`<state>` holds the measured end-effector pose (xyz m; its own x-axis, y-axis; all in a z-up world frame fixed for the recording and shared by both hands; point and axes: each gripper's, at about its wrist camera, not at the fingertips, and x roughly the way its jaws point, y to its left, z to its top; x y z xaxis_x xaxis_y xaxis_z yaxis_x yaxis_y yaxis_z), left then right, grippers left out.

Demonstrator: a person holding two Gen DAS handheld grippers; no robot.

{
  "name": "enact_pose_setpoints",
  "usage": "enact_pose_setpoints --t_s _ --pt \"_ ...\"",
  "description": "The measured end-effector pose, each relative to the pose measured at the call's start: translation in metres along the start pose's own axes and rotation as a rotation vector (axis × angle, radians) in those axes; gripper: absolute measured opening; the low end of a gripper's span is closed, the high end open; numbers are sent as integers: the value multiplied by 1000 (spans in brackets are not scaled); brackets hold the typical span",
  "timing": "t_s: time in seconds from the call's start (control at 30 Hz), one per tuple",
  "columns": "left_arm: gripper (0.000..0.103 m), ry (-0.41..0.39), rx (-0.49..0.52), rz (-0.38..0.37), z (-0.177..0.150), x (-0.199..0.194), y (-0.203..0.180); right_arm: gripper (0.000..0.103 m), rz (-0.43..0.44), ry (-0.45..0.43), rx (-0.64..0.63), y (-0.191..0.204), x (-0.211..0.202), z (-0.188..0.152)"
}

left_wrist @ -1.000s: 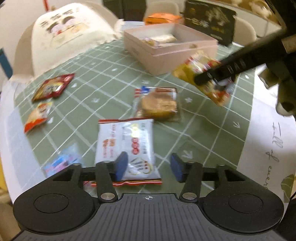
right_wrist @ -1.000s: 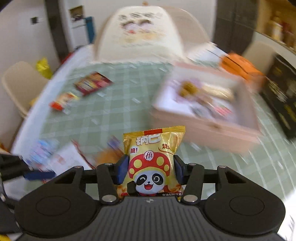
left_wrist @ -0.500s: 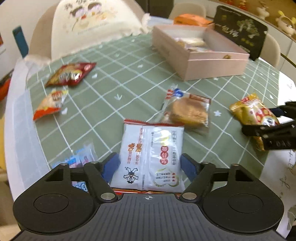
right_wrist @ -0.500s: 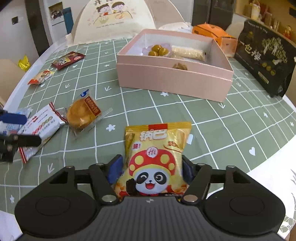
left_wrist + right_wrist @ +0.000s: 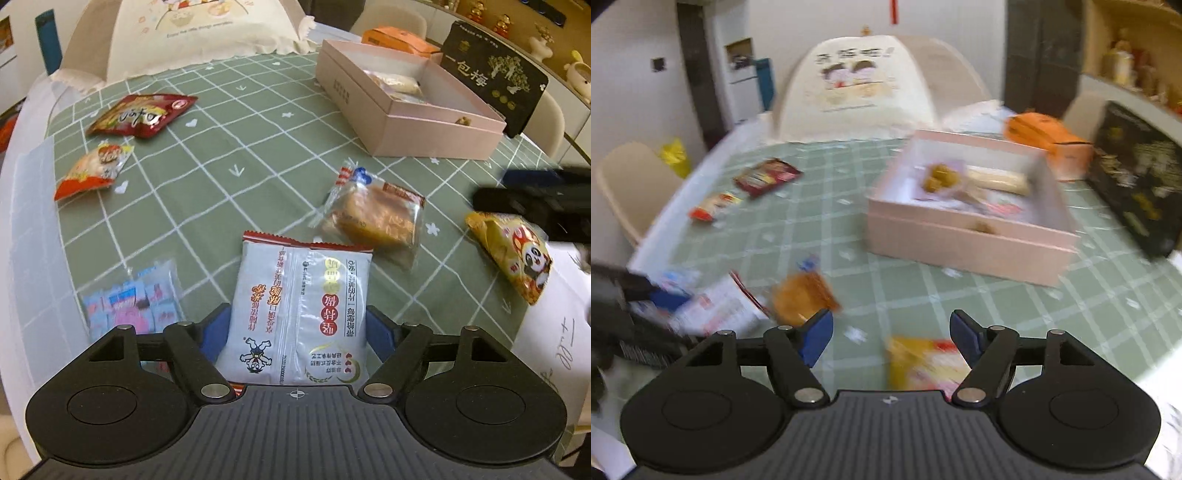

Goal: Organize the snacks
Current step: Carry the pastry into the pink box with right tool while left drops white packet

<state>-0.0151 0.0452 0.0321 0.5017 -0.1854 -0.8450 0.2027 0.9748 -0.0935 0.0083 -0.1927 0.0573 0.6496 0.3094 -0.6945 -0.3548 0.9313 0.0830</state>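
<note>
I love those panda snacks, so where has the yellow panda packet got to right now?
In the left wrist view the yellow panda packet lies on the table's right edge, under the right tongs, right of the clear-wrapped pastry and nearer than the pink box.

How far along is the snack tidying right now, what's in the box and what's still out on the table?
Done: a few snacks already lie in the pink box. In hand: nothing gripped; the left hand-held gripper is open around the white packet, and the right hand-held gripper is open above the yellow panda bag on the table. Left: those two, the cake packet, red packet, orange packet and blue candies.
</note>
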Motion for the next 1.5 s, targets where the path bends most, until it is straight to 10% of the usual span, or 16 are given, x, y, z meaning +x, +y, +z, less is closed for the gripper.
enact_pose_setpoints --t_s 0.37,0.7,1.2,1.5 --pt "82 2 -53 -4 -22 -17 2 70 167 137 -128 65 62 22" --pt "81 -3 -47 1 -23 -16 0 63 124 166 -192 92 100 29" --pt "97 12 -12 -59 -18 -9 -3 54 -44 112 -34 24 -1 -1" --pt "81 -76 65 -65 -28 -34 -19 54 -125 103 -21 11 -32 -34"
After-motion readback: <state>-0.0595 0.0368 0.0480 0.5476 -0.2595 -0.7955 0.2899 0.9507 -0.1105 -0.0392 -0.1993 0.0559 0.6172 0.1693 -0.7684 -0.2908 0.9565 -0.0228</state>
